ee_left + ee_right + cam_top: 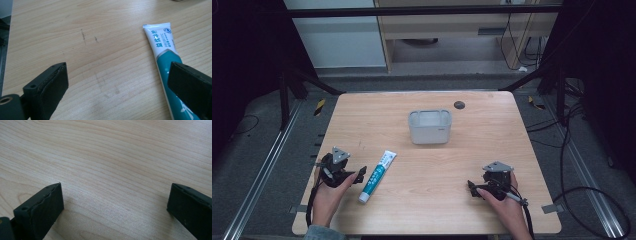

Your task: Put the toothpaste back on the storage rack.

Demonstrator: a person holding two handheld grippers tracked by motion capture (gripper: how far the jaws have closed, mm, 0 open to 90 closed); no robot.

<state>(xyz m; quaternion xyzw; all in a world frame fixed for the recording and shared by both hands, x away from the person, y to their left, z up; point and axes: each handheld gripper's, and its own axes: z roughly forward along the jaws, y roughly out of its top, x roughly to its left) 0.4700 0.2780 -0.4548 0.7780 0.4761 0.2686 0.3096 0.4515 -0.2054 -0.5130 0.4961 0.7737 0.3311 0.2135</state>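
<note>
High view: wooden counter, rectangular, pale grain.

Item 1, tube: white and teal, lying flat on the counter at about 8 o'clock from the counter's middle, white crimped end toward 1 o'clock, capped end toward 7 o'clock. Left gripper view shows the tube with printed lettering on its white part, running under the right-hand finger.

Item 2, bin: grey, upright, open top, just past the counter's middle toward 12 o'clock, well apart from the tube and both grippers.

Item 3, left gripper: held in the person's left hand at 8 o'clock on the counter, tips just beside the tube's lower half. Fingers spread wide, nothing between them but bare wood; whether one touches the tube cannot be told.

Item 4, right gripper: held in the right hand at 4 o'clock, well apart from tube and bin. Fingers spread wide over bare counter, holding nothing.

Item 5, dark round spot: on the counter near its far edge, at 1 o'clock from the bin.
</note>
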